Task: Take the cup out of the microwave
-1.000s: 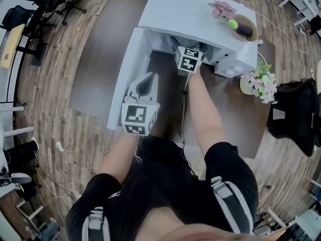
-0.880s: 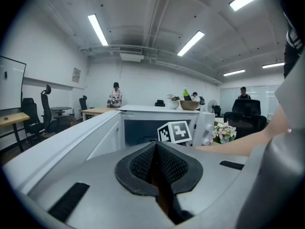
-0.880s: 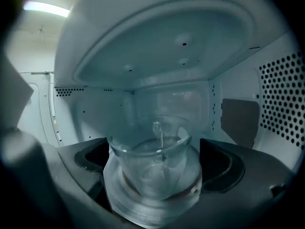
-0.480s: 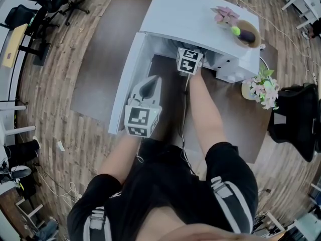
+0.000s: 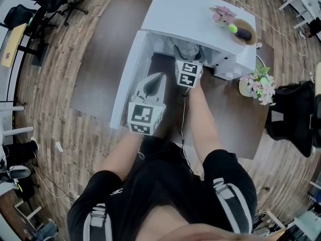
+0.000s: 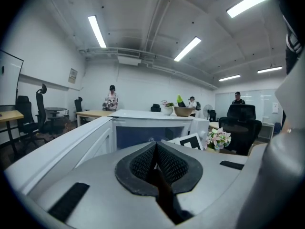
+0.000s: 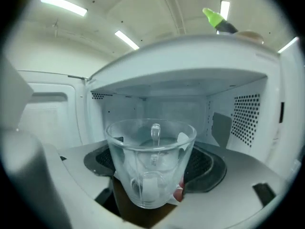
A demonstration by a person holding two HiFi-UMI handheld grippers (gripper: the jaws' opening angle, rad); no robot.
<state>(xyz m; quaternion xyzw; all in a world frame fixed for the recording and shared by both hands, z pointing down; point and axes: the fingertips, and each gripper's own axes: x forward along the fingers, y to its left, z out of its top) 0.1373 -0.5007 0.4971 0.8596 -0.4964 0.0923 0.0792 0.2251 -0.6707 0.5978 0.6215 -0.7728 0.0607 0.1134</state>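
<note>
Extraction at the microwave (image 5: 190,19), head view: the right hand-held gripper (image 5: 185,54) reaches into the cavity mouth. The open door (image 5: 125,79) stands to its left, and the left hand-held gripper (image 5: 156,82) hangs back beside that door. From above the cup cannot be made out, because the oven's roof and the right hand-held gripper's own body cover it.

Left gripper view: the left hand-held gripper (image 6: 156,163) has its pads pressed together on nothing. The oven lies ahead and to its right, its interior out of sight from here.

Right gripper view: the right hand-held gripper (image 7: 152,168) has just been closing its jaws and now clamps the cup (image 7: 151,142). The cup is clear glass and stands upright between them, with the cavity (image 7: 238,123) directly behind.

The step looks best done by drawing the cup straight back toward the person. It should stay level, with a steady squeeze since glass is likely slippery, and keep clear of the door on the left.

It is hard to tell whether the base has left the cavity floor, or whether the cup holds anything. A small red patch low by the right jaw cannot be identified.
</note>
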